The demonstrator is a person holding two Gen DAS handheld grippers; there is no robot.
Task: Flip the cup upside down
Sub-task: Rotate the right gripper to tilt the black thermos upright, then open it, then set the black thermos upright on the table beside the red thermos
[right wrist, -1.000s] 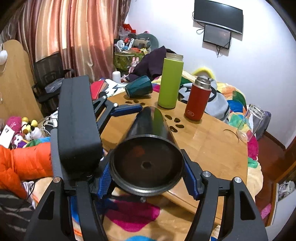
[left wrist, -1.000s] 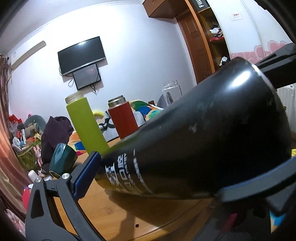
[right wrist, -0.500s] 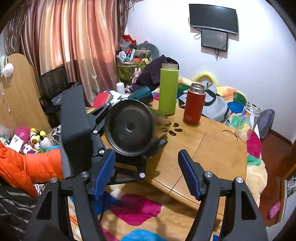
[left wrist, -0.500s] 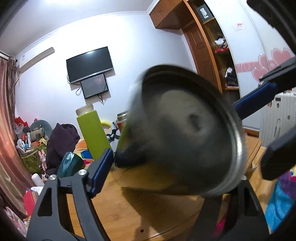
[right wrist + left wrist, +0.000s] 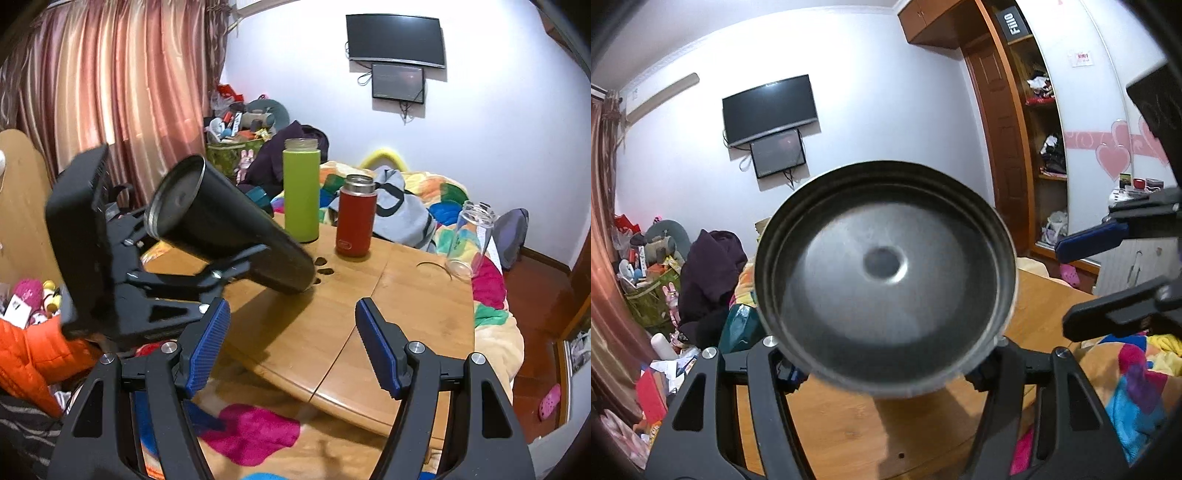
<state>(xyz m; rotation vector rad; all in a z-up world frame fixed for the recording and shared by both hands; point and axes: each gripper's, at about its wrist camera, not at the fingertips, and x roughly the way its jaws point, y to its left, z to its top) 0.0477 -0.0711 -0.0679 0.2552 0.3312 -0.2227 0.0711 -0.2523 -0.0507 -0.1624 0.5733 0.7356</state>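
Observation:
The black cup (image 5: 229, 236) is a tall dark tumbler. My left gripper (image 5: 221, 264) is shut on its body and holds it tilted, its far end low over the wooden table (image 5: 369, 317) and its metal-rimmed end raised toward the left. In the left wrist view that round end (image 5: 884, 277) faces the camera and fills the middle, hiding the fingertips. My right gripper (image 5: 293, 347) is open and empty in front of the table's near edge, apart from the cup. It also shows at the right of the left wrist view (image 5: 1108, 280).
On the table stand a green bottle (image 5: 301, 190), a red thermos (image 5: 356, 216) and a tilted clear glass jar (image 5: 471, 238) at the right edge. A teal cup (image 5: 738, 326) lies at the far left. Bedding and clutter surround the table.
My right gripper let go of the cup and drew back, open. My left gripper swung the cup so its round end now faces the left camera and its other end points down at the table.

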